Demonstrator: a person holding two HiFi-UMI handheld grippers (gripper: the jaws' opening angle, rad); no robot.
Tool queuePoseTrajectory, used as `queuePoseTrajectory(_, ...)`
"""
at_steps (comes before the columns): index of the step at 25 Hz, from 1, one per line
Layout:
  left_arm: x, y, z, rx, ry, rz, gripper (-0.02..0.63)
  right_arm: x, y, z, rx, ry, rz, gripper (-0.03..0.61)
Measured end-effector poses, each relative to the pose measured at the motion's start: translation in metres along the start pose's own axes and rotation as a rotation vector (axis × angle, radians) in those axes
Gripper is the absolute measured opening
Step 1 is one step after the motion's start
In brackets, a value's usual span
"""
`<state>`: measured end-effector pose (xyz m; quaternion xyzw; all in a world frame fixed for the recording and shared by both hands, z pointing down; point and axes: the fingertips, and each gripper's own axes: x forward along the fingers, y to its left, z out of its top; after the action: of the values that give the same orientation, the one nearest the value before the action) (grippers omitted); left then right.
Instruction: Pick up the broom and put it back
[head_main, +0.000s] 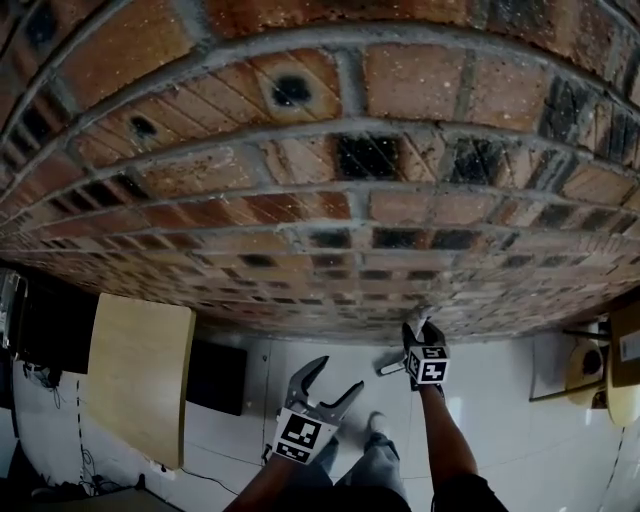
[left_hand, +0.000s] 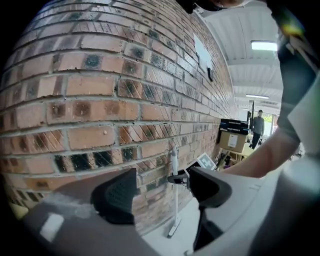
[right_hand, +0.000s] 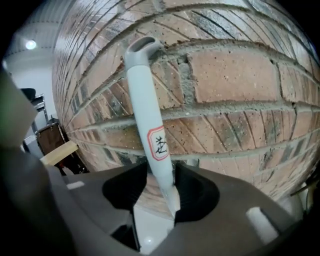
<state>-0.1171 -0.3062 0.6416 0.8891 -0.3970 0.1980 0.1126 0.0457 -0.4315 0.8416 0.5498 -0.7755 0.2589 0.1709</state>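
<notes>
The broom stands upright against the brick wall (head_main: 320, 150). Its pale grey handle (right_hand: 150, 115), with a red-edged label, runs up between the jaws of my right gripper (right_hand: 160, 182), and both pads press on it. From the left gripper view I see the whole broom (left_hand: 175, 195), its head (left_hand: 173, 230) on the white floor, and the right gripper holding the handle high up. In the head view the right gripper (head_main: 418, 325) is at the wall, with the broom head (head_main: 391, 367) below it. My left gripper (head_main: 338, 375) hangs open and empty, to the left and apart from the broom.
A light wooden board (head_main: 140, 375) and a dark box (head_main: 215, 375) lie at the left by the wall. Cardboard boxes (left_hand: 232, 140) and a distant person (left_hand: 258, 125) are along the wall. A pale round object (head_main: 585, 365) sits at the right.
</notes>
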Motion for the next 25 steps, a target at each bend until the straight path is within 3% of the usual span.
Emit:
queuePoseTrajectory(1,-0.001,0.002,0.0,-0.005,-0.003,0.006,0.333,-0.002,0.001,0.0,-0.008,-0.002,-0.008,0.142)
queuePoseTrajectory(2,-0.003,0.003,-0.001,-0.011,-0.006,0.011,0.333,-0.005,0.002,-0.003,-0.015,0.0,-0.013,0.127)
queuePoseTrajectory(9,-0.008,0.001,0.006,-0.024,-0.036,0.008,0.333,-0.052,0.013,-0.029,-0.029,0.063,-0.057,0.107)
queuePoseTrajectory(13,-0.009,-0.003,0.015,-0.028,-0.066,-0.006,0.333,-0.09,0.021,-0.022,-0.05,0.017,-0.072,0.1)
queuePoseTrajectory(18,-0.014,-0.001,0.044,-0.028,-0.139,-0.009,0.333,-0.143,0.05,0.031,-0.07,-0.108,-0.06,0.094)
queuePoseTrajectory(25,-0.061,0.022,0.126,-0.029,-0.319,0.073,0.333,-0.228,0.113,0.154,-0.151,-0.359,-0.033,0.091)
